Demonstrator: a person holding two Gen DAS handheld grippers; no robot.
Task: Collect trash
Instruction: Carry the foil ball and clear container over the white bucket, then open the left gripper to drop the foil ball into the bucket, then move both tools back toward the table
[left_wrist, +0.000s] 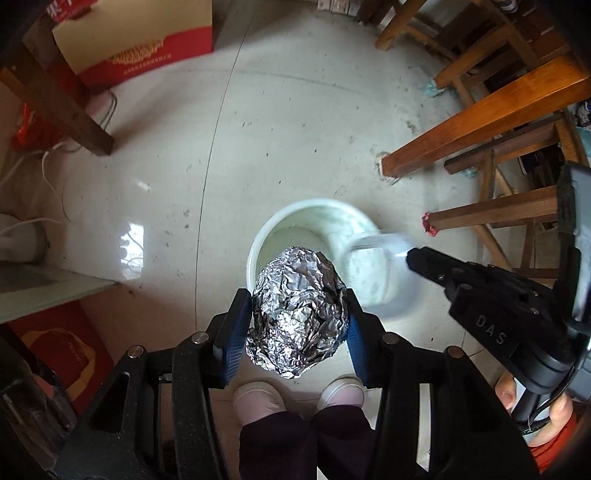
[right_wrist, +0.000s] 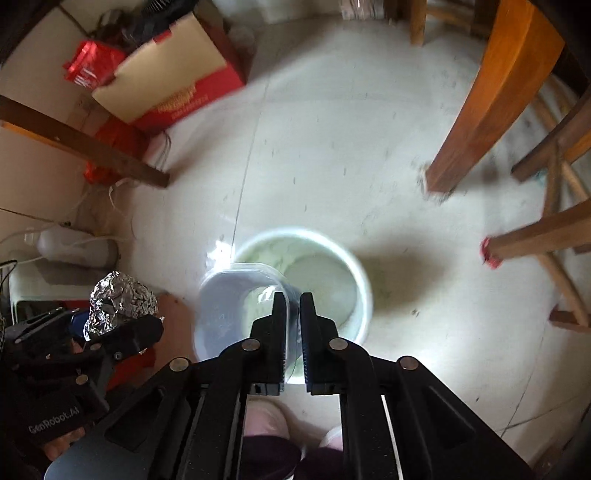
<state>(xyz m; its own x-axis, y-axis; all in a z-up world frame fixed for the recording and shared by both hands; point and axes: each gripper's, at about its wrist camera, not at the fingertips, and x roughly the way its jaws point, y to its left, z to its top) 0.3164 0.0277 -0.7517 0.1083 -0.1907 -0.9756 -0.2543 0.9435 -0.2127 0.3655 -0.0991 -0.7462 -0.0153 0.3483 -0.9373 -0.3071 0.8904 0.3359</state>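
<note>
1. Our left gripper's fingers (left_wrist: 236, 325) clamp the crumpled silver foil ball (left_wrist: 297, 314).
2. Our right gripper (right_wrist: 293, 314) pinches the clear plastic tub's (right_wrist: 236, 302) wall.
3. Both hang above the round white bucket (right_wrist: 364, 280), directly below.

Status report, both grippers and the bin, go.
Left gripper clamped on foil ball. Right gripper pinching clear plastic tub by its wall. Both above white bucket. Nothing blocking the drop.
</note>
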